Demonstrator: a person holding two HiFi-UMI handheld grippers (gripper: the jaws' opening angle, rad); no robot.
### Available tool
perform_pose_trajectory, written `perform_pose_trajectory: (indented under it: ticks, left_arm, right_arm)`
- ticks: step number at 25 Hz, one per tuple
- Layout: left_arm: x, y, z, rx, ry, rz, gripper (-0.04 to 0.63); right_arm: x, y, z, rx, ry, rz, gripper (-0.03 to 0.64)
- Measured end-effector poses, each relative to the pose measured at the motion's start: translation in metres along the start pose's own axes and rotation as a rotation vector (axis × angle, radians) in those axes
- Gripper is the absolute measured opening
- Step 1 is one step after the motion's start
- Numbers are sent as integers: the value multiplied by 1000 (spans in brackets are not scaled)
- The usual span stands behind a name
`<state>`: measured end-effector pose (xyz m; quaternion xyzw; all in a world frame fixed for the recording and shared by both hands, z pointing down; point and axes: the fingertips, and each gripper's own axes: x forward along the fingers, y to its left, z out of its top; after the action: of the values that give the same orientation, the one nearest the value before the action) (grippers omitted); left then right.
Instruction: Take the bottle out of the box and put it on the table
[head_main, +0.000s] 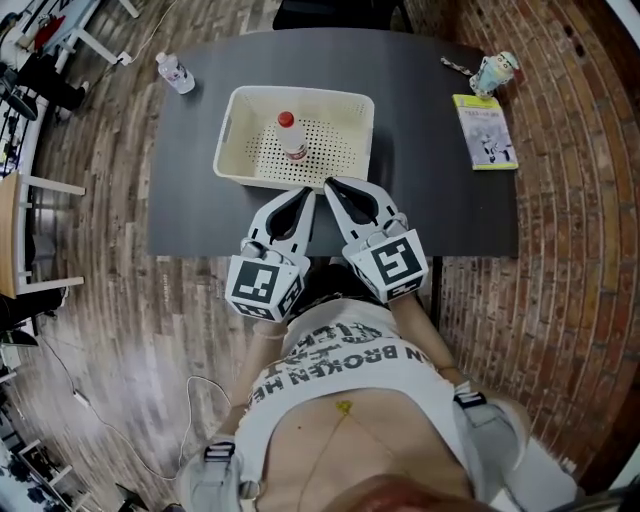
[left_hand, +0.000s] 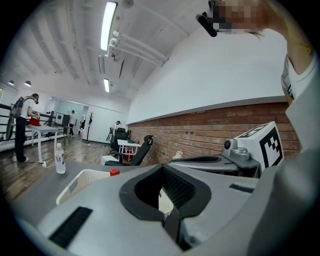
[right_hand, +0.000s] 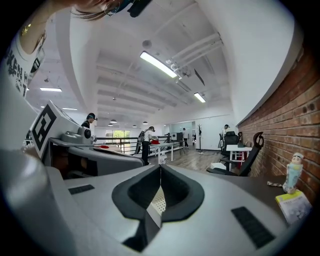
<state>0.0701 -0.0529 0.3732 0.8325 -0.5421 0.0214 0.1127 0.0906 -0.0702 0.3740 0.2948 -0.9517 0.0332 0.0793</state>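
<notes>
My left gripper (head_main: 306, 194) and right gripper (head_main: 333, 186) hover side by side at the near rim of the box (head_main: 232, 140), both pairs of fingers pressed together with nothing between them. The bottle (head_main: 291, 137) stands upright near the middle of the box, on the desk (head_main: 430, 210). I should open one pair wide, clear the rim, then close around the body below the cap. It looks small and clear, with a pale label and a red cap.

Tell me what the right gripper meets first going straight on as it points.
Probably the near wall of the white box, just ahead of the shut right gripper; the bottle stands further in.
</notes>
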Motion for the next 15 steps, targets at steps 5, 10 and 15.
perform_pose_trajectory:
  ticks: [5,10,15]
  left_arm:
    - [-2,18,3,-12,-4,21,6]
    - [3,39,7,-11,-2,-11,6]
    - [11,61,21,11,0,-77,6]
  right_arm:
    - [18,7,2,-10,14,30,9]
    - [37,7,7,-14,19,-7,9]
    - [58,3,16,-5,19,-70,9]
